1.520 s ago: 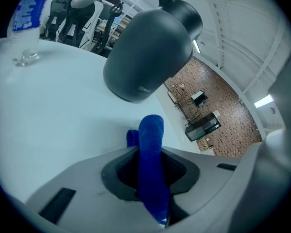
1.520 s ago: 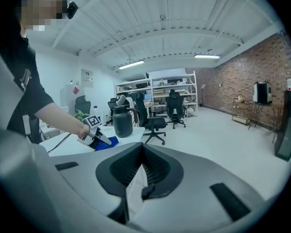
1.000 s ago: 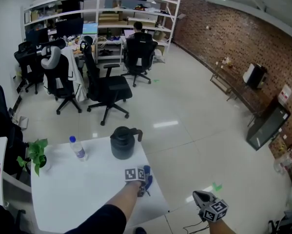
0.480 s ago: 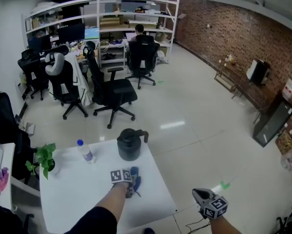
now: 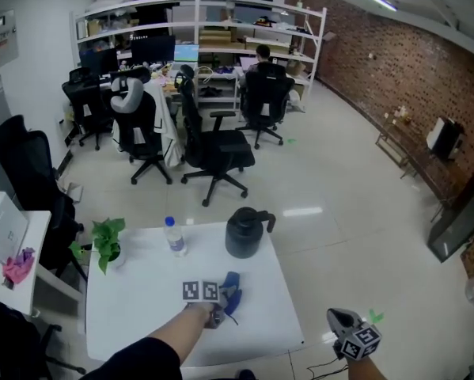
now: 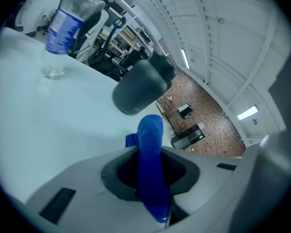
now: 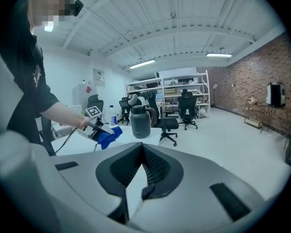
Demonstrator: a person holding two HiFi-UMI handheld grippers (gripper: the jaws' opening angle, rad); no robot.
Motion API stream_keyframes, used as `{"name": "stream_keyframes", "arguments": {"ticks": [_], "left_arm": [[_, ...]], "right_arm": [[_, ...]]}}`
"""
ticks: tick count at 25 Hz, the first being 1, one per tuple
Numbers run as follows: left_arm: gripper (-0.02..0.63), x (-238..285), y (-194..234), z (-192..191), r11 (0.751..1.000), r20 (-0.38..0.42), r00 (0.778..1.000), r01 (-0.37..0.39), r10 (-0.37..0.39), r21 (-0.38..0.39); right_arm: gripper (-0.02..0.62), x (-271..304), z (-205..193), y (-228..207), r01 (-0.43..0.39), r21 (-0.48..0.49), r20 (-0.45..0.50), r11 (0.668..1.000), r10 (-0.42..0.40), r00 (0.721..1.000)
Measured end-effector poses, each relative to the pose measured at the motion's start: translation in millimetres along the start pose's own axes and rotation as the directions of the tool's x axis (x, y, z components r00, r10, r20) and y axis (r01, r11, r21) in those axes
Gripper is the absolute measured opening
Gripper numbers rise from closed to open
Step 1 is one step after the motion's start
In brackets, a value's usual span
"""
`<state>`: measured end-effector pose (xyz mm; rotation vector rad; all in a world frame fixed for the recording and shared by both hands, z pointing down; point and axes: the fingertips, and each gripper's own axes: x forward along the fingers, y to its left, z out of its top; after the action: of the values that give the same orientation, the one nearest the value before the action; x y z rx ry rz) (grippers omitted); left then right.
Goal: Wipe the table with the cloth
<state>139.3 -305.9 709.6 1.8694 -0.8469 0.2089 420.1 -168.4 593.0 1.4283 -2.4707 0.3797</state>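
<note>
My left gripper (image 5: 221,301) is over the near middle of the white table (image 5: 126,307), shut on a blue cloth (image 5: 231,286). In the left gripper view the cloth (image 6: 151,149) stands as a folded strip pinched between the jaws, its end sticking out past the tips toward the table (image 6: 43,130). My right gripper (image 5: 344,328) hangs off the table's right side above the floor, with its jaws shut and nothing between them (image 7: 142,145). Its camera also sees the left gripper (image 7: 99,125) with the cloth (image 7: 109,134) hanging from it.
A dark jug (image 5: 245,233) stands at the table's far right corner, close beyond the cloth. A water bottle (image 5: 174,237) and a small potted plant (image 5: 107,241) stand along the far edge. Office chairs (image 5: 217,149) are behind, and a side desk (image 5: 7,248) at the left.
My left gripper has carried the cloth leftward across the table, from right of the jug to left of it. The head view has shifted. The right gripper stays low at the right.
</note>
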Motion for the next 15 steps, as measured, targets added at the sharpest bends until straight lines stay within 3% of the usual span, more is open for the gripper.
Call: {"name": "stream_keyframes", "arguments": {"ticks": [3,6,11,15], "left_arm": [[0.077,-92,42,-14,0.996,0.04,0.996,-0.084,0.084,-0.013],[0.077,-199,110,-35,0.976,0.097,0.971,-0.215,0.219,-0.047],[0.077,-374,212,-93,0.892,0.176,0.876,-0.427,0.449,-0.149],[0.077,-460,263,-145,0.816,0.184,0.798,-0.536,0.574,-0.217]], "right_arm": [[0.012,12,5,24,-0.046,0.011,0.029,0.999,0.046,0.999],[0.012,37,5,60,-0.104,0.009,0.035,0.995,0.104,0.994],[0.012,90,10,131,-0.211,-0.026,-0.01,0.977,0.211,0.977],[0.012,118,11,180,-0.275,-0.063,-0.052,0.959,0.272,0.961]]}}
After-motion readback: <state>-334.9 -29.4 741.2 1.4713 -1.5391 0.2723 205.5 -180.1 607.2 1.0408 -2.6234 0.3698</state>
